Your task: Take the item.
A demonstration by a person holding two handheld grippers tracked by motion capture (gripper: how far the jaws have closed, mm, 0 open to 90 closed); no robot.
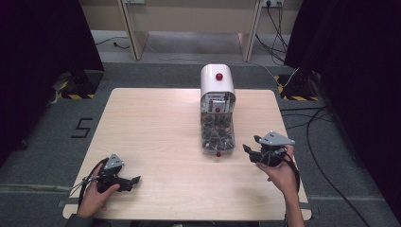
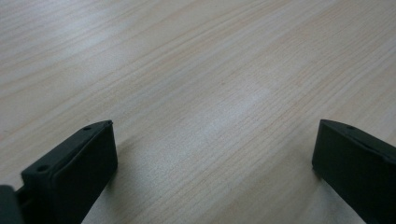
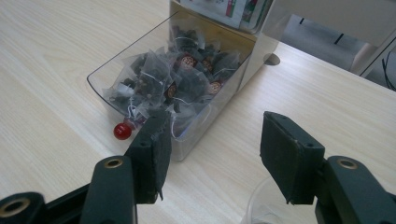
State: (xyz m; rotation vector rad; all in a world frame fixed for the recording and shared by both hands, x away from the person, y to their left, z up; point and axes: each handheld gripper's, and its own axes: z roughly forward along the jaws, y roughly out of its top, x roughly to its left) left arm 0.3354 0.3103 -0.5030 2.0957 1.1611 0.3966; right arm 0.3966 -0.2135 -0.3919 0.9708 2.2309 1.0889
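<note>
High view: we are seeing a pale wooden table (image 1: pixel 156 142) with a white, round-topped dispenser (image 1: pixel 217 82) standing near its far middle, a red knob (image 1: pixel 219 76) on its front.
Task's thing: we are finding the clear plastic drawer (image 1: pixel 218 137) pulled out of the dispenser toward us, lying on the table right of centre, heaped with see-through pyramid tea bags (image 3: pixel 180 81) of dark tea.
Drawer knob: we are noting a small red ball (image 3: pixel 122 131) at the drawer's near end, just above the tabletop.
Right gripper: we are holding the right gripper (image 1: pixel 250 150) just beside the drawer's near right corner, not touching it.
Right tongs: we are seeing them standing apart with nothing between the pads; no grip on anything.
Right gripper view: we are looking along the two black jaws at the drawer, the left jaw overlapping its near corner; a clear rounded plastic rim (image 3: pixel 261 205) is peeking in at the bottom edge, and we cannot tell what it is.
Left gripper: we are resting the left gripper (image 1: pixel 135 180) at the table's near left corner, well apart from the drawer.
Left tongs: in the left gripper view we are seeing them spread wide over bare wood, holding nothing.
</note>
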